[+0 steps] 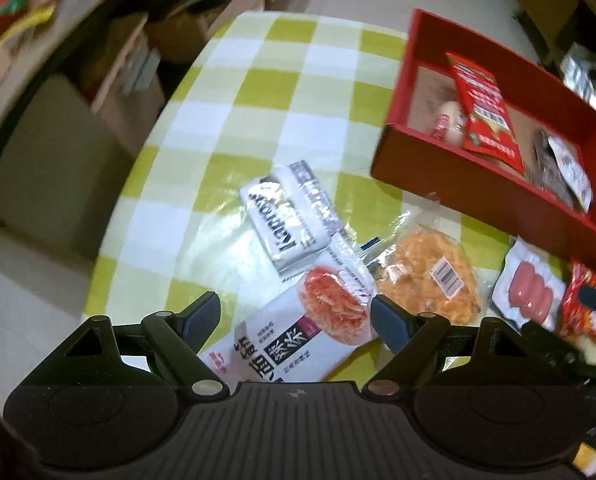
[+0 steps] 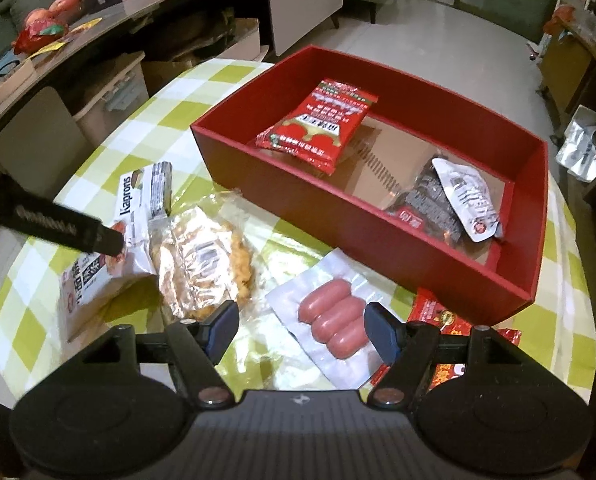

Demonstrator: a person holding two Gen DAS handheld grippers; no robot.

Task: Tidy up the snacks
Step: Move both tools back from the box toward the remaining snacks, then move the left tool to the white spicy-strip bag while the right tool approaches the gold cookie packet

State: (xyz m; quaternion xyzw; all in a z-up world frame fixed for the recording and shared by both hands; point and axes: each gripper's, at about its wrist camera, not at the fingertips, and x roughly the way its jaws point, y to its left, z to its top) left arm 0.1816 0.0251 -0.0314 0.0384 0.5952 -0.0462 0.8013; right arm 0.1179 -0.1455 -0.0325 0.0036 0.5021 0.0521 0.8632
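My left gripper [image 1: 294, 316] stands open, pointing down over a white fish-snack packet [image 1: 298, 336] that lies between its fingers without touching the pads. Beyond it lie a white Kaprons pack [image 1: 286, 216] and a fried snack in clear wrap [image 1: 430, 276]. My right gripper [image 2: 302, 328] is open too, its fingers either side of a vacuum pack of three pink sausages [image 2: 334, 320]. The red box [image 2: 298, 188] behind holds a red packet [image 2: 318, 124], a dark packet [image 2: 422, 204] and a white pouch [image 2: 466, 196]. A left finger [image 2: 66, 228] shows above the fish-snack packet [image 2: 94, 280].
The table has a green-and-white checked cloth [image 1: 258, 92] and a curved edge on the left. A red packet [image 2: 438, 316] lies by the box's near corner. Cardboard boxes [image 2: 110, 92] and a cluttered counter [image 2: 58, 40] stand beyond the table; crumpled foil [image 2: 582, 148] lies at the right.
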